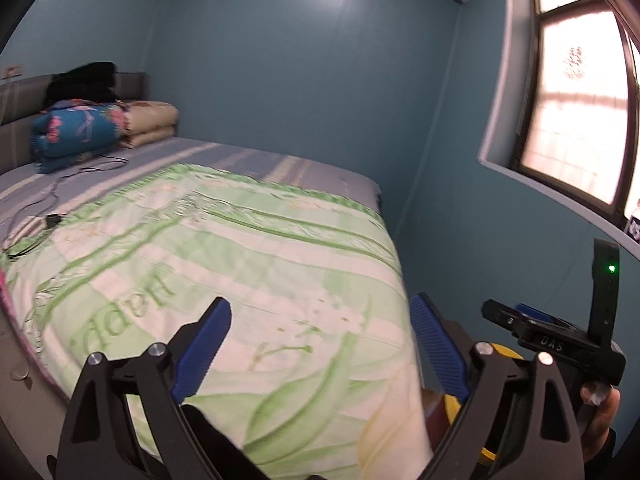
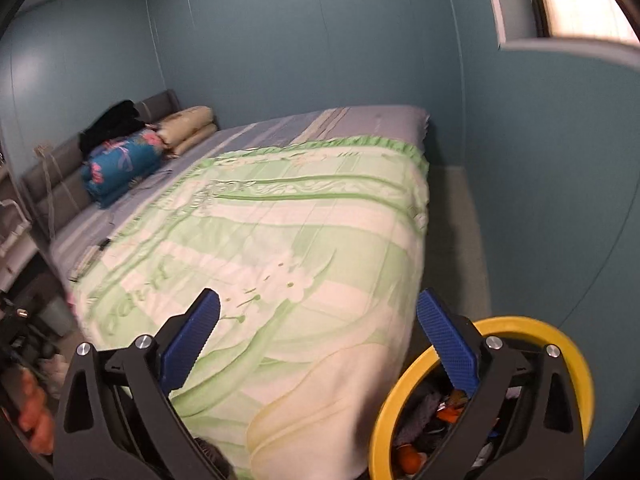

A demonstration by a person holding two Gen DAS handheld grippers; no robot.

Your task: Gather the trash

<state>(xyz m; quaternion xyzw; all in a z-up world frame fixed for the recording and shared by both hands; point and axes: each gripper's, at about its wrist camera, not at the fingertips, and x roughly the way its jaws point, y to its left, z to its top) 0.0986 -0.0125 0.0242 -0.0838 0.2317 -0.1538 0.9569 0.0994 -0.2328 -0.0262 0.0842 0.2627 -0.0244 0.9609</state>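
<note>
A bin with a yellow rim (image 2: 520,322) stands on the floor beside the foot corner of the bed, at the lower right of the right wrist view. Mixed trash (image 2: 444,404) lies inside it: grey, orange and dark scraps. My right gripper (image 2: 318,340) hangs open over the bed's corner and the bin, and its right finger (image 2: 448,344) crosses the rim. My left gripper (image 1: 320,340) is open above the green quilt with nothing between its blue pads. A sliver of the bin's rim (image 1: 506,351) shows behind its right finger.
The bed with a green and white quilt (image 1: 248,256) fills the middle. Folded blankets (image 1: 76,132) and a dark cable (image 1: 52,220) lie near the headboard. Blue walls and a window (image 1: 580,120) close in on the right. A hand (image 1: 600,412) holds a black handle.
</note>
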